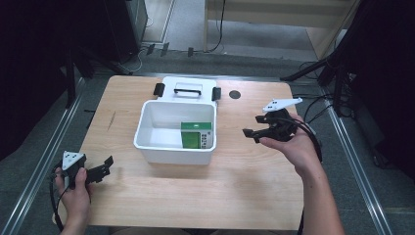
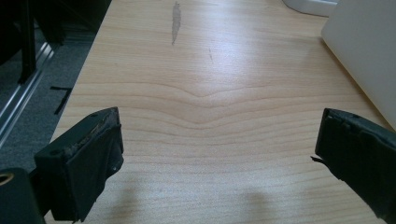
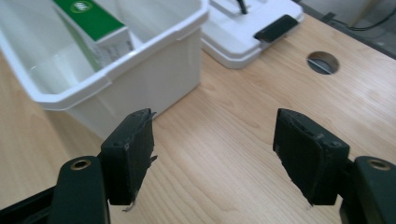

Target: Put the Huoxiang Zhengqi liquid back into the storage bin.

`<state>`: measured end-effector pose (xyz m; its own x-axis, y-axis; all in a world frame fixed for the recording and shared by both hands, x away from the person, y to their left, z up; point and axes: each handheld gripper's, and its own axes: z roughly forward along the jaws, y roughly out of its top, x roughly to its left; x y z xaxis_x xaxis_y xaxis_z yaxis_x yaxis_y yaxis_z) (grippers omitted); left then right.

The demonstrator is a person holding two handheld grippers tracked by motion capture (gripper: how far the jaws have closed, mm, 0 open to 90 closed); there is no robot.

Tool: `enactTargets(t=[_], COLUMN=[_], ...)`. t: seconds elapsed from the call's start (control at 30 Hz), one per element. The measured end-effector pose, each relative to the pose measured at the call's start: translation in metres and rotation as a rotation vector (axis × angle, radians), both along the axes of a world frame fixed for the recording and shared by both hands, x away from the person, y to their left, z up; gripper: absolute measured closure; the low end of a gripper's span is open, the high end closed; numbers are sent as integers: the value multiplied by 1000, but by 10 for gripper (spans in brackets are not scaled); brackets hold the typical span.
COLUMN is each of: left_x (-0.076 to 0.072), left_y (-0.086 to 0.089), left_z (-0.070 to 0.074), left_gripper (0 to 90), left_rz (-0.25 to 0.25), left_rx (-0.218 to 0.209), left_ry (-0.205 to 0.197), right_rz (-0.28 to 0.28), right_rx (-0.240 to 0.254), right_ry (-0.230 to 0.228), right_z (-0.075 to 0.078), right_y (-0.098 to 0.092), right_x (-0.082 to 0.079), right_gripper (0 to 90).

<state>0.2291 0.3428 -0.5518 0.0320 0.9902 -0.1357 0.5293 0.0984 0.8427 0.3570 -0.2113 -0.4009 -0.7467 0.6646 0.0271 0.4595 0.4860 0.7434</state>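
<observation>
Box [image 1: 196,135] parked in the bin [image 1: 147,128]
Both grippers, left [image 1: 108,165] and right [image 1: 251,126], are held wide open, nothing gripped.

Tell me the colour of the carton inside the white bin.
The carton is green and white, clearest in the high view.

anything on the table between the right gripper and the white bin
No, that stretch is bare wood. The right gripper view shows bare table from its open jaws to the white bin; the high view agrees.
</observation>
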Motion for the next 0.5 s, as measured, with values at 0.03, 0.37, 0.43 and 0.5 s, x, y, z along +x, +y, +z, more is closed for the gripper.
enactTargets(t=[0.03,0.37,0.43,0.5], left_x=[0,0,0,0], left_y=[0,0,0,0], left_z=[0,0,0,0], left_gripper=[19,19,19,19], left_rz=[0,-1,-1,-1], left_rx=[0,1,0,0], left_ry=[0,1,1,0], right_rz=[-19,-168,-190,-214], right_rx=[7,99,119,141], right_ry=[-9,-99,-125,-152], right_z=[-2,-25,-29,-33], right_y=[-3,-25,-29,-33], right_x=[-1,-12,-16,-19], right_gripper=[296,290,285,281])
